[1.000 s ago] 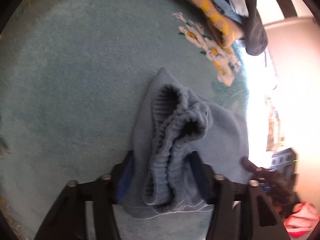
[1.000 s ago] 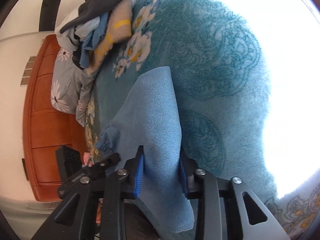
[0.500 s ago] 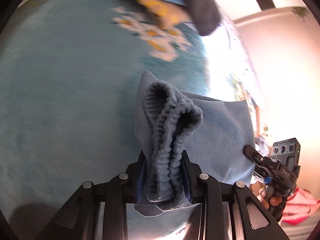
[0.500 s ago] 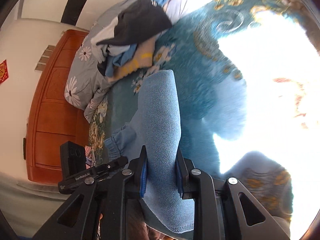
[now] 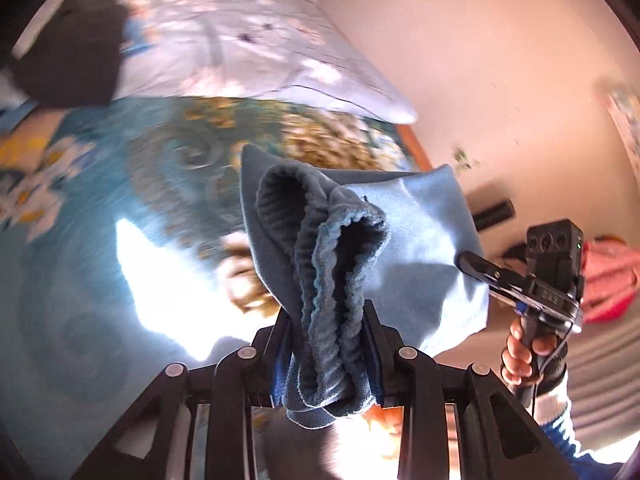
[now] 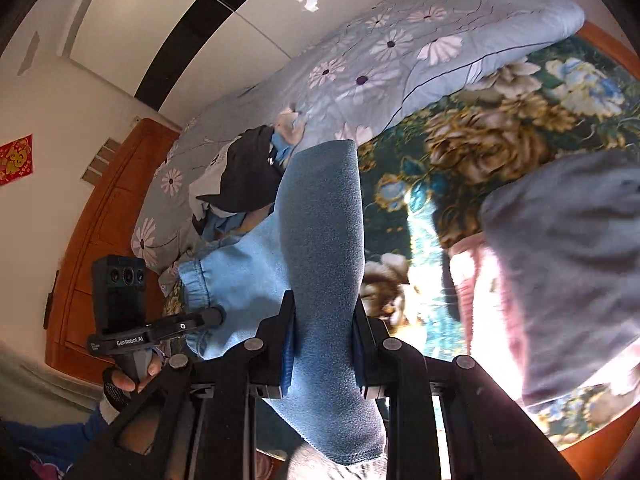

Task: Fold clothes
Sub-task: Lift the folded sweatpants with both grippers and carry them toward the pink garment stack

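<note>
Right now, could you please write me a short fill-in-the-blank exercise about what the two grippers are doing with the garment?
1. Both grippers are clamped on the same ____ fleece garment.
2. The left gripper pinches the garment's ribbed ____.
3. In the right wrist view, a ____ holds the left gripper's handle.
4. Behind the garment, a dark garment lies on the ____-patterned quilt.

Missing words: blue; waistband; hand; flower

Blue garment: soft matt fleece, fuzzy nap; its waistband is ribbed knit. Left hand-held gripper: matt black plastic, shiny metal rivets, blue pads. Right hand-held gripper: same build. Bed blanket: plush, floral print. Quilt: smooth cotton-like cloth, daisy print. Headboard: glossy varnished wood.
</note>
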Action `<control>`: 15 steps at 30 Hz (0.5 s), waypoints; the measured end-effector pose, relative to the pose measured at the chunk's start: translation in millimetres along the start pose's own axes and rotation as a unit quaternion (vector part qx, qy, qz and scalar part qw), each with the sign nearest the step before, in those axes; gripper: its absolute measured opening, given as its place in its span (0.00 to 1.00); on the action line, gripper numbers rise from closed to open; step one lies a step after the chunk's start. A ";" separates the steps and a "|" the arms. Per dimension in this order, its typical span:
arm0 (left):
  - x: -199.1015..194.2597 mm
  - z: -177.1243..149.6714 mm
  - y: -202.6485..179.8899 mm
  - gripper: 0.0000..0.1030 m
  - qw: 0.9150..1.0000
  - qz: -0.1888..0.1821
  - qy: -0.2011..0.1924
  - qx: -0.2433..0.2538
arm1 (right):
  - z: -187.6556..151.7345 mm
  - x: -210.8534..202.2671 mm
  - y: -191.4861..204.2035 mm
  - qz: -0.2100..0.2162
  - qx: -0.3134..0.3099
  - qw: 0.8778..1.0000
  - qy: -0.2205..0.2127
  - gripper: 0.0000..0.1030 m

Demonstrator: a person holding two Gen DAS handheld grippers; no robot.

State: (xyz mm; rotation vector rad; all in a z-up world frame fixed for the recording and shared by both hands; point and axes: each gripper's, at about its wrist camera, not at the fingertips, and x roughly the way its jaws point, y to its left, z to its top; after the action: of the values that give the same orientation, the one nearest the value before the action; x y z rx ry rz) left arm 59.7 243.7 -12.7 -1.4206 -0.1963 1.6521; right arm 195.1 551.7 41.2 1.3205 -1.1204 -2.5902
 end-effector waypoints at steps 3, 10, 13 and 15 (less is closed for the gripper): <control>36.4 14.9 -45.6 0.32 0.999 -0.022 0.029 0.032 | 18.0 -36.4 -31.3 -0.022 -0.001 1.000 0.003 0.24; 128.7 31.2 -118.5 0.32 0.993 -0.045 0.080 0.069 | 49.0 -91.5 -107.7 -0.070 0.024 0.997 0.003 0.24; 161.7 37.1 -133.6 0.32 0.992 -0.048 0.089 0.069 | 61.0 -98.3 -132.9 -0.085 0.031 0.996 0.012 0.24; 182.2 41.4 -134.6 0.32 0.992 -0.052 0.092 0.063 | 63.7 -98.4 -150.7 -0.093 0.040 0.995 0.014 0.24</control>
State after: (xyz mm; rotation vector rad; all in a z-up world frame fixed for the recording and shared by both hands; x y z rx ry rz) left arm 111.1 466.3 -41.4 -1.4323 -0.0596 1.4150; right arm 255.4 732.9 42.3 1.5429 -1.1600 -2.6690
